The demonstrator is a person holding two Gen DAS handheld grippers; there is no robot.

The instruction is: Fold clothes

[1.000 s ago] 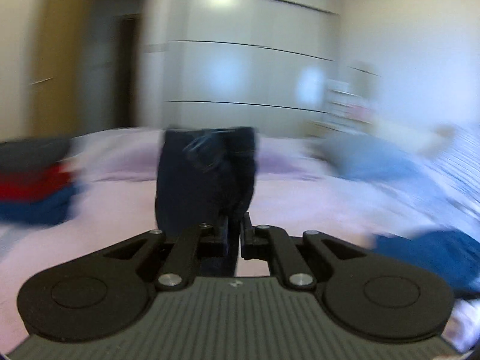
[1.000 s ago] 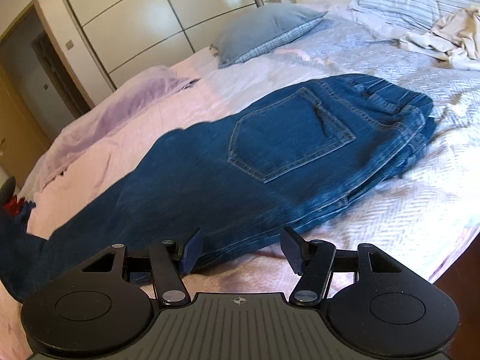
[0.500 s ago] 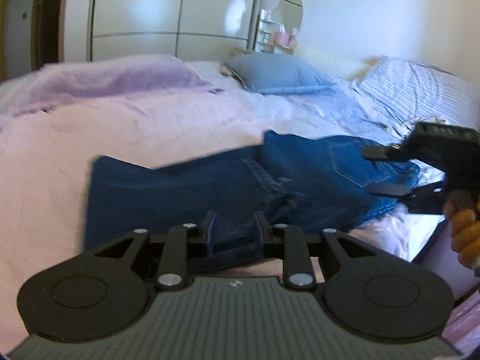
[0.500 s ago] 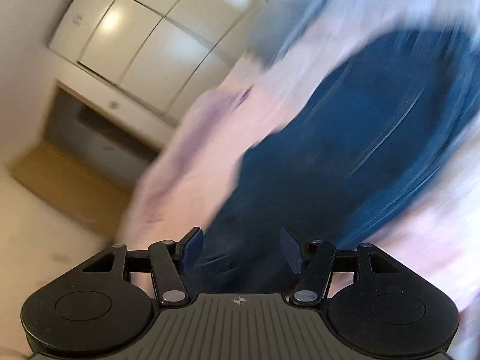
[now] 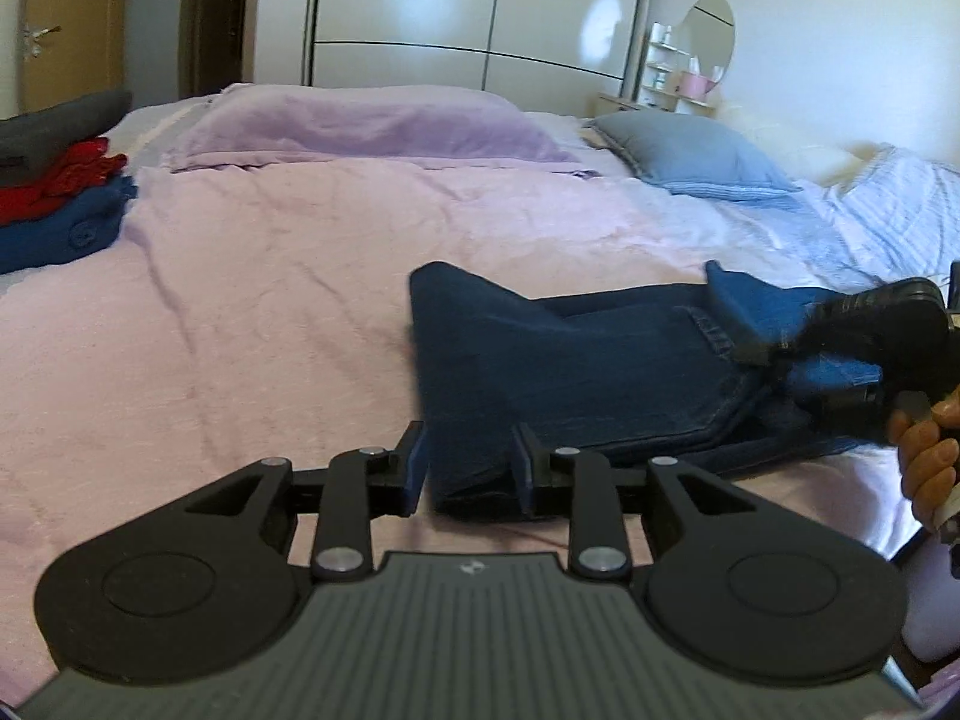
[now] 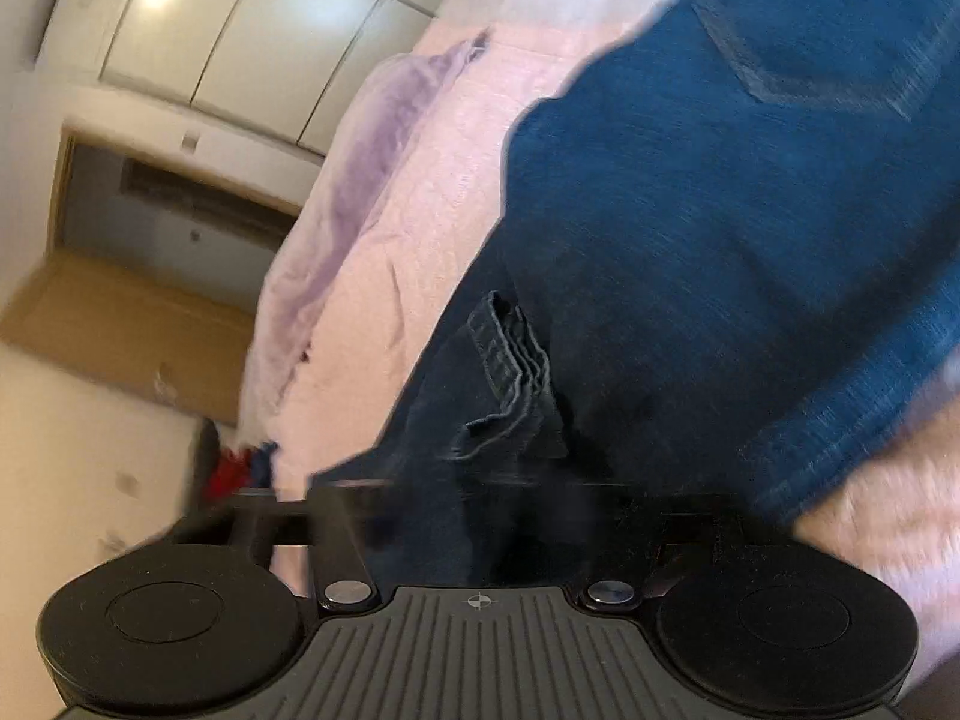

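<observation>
Dark blue jeans (image 5: 600,372) lie folded on the pink bedcover (image 5: 270,300). My left gripper (image 5: 468,468) sits at their near folded edge. Its jaws are opening, with the fold between the pads and no clear squeeze on it. My right gripper (image 5: 780,348), held by a hand (image 5: 924,456), reaches onto the jeans from the right. In the right wrist view the jeans (image 6: 720,210) fill the frame, back pocket up, and a bunched hem (image 6: 510,354) lies just ahead of my right gripper (image 6: 480,498). Its jaws are closing around denim, but the fingers are blurred.
A stack of folded clothes (image 5: 54,192), grey, red and blue, sits at the bed's far left. A lilac blanket (image 5: 372,126) and a grey pillow (image 5: 690,156) lie along the far side. White wardrobe doors (image 5: 480,12) stand behind. The bed's edge runs at lower right.
My left gripper held the jeans leg up while shut, then came down over the jeans and parted its jaws. My right gripper rolled, moved in onto the denim, and its wide jaws came inward.
</observation>
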